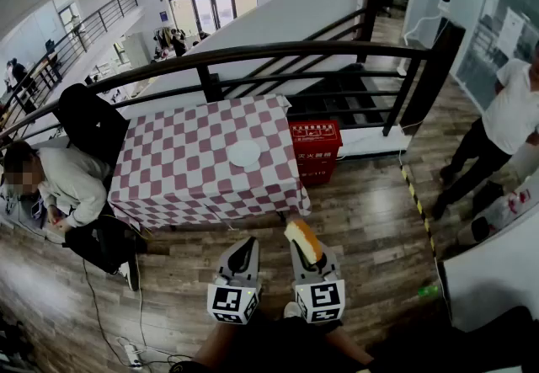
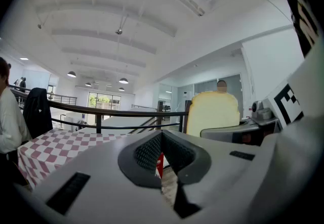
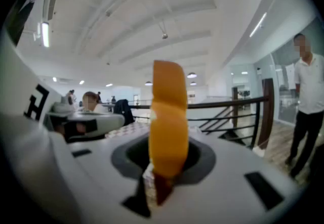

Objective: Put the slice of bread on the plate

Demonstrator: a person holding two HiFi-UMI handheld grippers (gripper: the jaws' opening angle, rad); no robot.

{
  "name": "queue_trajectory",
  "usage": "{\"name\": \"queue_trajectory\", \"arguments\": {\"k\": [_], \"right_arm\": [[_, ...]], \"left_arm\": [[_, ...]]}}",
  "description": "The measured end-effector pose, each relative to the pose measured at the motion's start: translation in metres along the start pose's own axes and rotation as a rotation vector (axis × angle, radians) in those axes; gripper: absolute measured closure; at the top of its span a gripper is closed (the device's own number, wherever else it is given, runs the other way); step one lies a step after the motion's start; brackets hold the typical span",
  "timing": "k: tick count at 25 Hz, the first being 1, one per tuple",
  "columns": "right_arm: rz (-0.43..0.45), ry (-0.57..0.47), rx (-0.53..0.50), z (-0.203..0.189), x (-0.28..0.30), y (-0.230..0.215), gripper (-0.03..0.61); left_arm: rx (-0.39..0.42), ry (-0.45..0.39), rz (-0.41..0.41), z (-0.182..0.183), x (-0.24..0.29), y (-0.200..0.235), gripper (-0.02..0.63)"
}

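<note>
My right gripper [image 1: 303,247] is shut on a slice of bread [image 1: 301,243], held upright on its edge with the orange crust [image 3: 168,117] facing the right gripper view. In the left gripper view the slice's pale face [image 2: 212,113] shows to the right. My left gripper [image 1: 244,253] hangs beside it, its jaws shut with nothing between them [image 2: 161,154]. Both are held over the wooden floor, short of the table. A white plate [image 1: 244,153] sits near the middle of the red-and-white checked table [image 1: 177,169].
A dark railing [image 1: 278,51] runs behind the table. A red box [image 1: 315,150] stands at the table's right end. A seated person [image 1: 59,186] is at the table's left; another person [image 1: 497,135] stands at the right. Cables lie on the floor at lower left.
</note>
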State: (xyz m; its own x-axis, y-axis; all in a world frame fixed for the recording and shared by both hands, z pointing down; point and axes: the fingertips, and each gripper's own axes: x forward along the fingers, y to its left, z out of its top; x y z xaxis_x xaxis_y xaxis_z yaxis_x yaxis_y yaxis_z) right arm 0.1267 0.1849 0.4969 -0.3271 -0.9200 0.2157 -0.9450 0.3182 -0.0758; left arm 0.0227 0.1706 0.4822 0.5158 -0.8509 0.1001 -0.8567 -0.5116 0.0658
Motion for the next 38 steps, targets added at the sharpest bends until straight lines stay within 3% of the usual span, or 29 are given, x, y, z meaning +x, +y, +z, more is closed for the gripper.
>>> {"name": "queue_trajectory", "arguments": {"k": [5, 14, 24, 28, 33, 38], "right_arm": [[0.011, 0.026, 0.016, -0.006, 0.005, -0.015, 0.477], [0.030, 0.065, -0.001, -0.015, 0.058, -0.013, 0.477], [-0.026, 0.097, -0.067, 0.016, 0.186, -0.019, 0.477], [-0.032, 0.114, -0.083, 0.020, 0.238, -0.015, 0.477], [-0.038, 0.193, -0.039, 0.003, 0.269, 0.015, 0.476], [-0.022, 0.280, 0.028, -0.035, 0.292, -0.003, 0.477]], "left_arm": [[-0.009, 0.035, 0.013, -0.010, 0.008, -0.007, 0.595], [-0.033, 0.036, 0.063, -0.025, 0.043, 0.038, 0.595], [-0.038, -0.032, 0.047, 0.008, 0.137, 0.155, 0.595], [-0.072, -0.032, 0.038, 0.005, 0.166, 0.199, 0.595], [-0.110, 0.010, -0.010, -0.006, 0.172, 0.235, 0.595], [-0.161, 0.081, -0.044, -0.042, 0.201, 0.230, 0.595]]}}
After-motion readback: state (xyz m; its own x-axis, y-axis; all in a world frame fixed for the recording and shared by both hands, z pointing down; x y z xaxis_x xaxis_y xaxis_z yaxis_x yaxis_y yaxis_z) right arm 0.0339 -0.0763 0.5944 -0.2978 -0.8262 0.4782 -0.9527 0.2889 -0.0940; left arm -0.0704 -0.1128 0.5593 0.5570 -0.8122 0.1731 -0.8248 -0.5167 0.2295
